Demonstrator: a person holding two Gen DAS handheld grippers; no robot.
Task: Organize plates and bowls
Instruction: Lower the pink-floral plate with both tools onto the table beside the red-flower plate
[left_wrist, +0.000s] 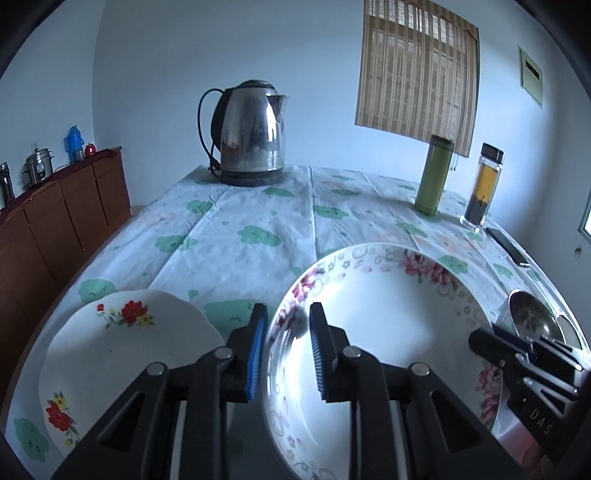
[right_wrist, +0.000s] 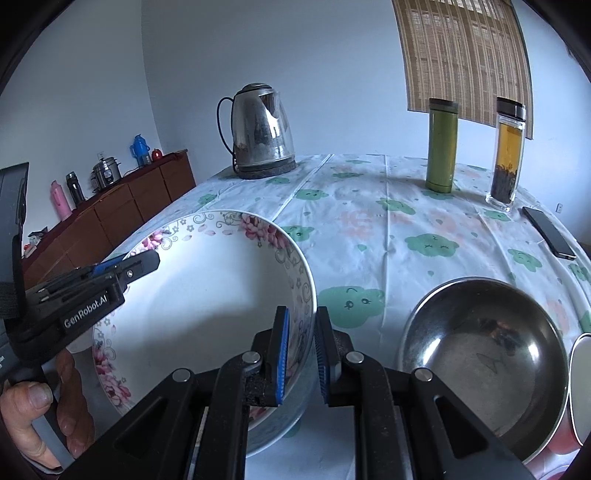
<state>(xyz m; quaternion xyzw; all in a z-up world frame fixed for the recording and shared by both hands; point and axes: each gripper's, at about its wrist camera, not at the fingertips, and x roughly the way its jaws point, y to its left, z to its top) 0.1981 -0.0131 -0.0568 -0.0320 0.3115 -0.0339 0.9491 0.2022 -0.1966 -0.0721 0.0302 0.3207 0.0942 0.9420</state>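
A large white bowl with pink flowers on its rim (left_wrist: 388, 332) (right_wrist: 207, 295) hangs between both grippers, seemingly just above the tablecloth. My left gripper (left_wrist: 289, 321) is shut on its left rim and shows from the side in the right wrist view (right_wrist: 147, 260), with a hand (right_wrist: 33, 406) on its handle. My right gripper (right_wrist: 302, 317) is shut on the opposite rim, and the left wrist view catches it (left_wrist: 495, 339). A white plate with red flowers (left_wrist: 122, 350) lies left of the bowl. A steel bowl (right_wrist: 484, 354) (left_wrist: 532, 317) sits to its right.
At the table's far side stand a steel kettle (left_wrist: 253, 133) (right_wrist: 262, 129), a green flask (left_wrist: 434, 175) (right_wrist: 441, 144) and a glass tea bottle (left_wrist: 482, 188) (right_wrist: 506, 155). A phone (right_wrist: 548, 232) lies near the right edge. A wooden sideboard (left_wrist: 55, 221) runs along the left wall.
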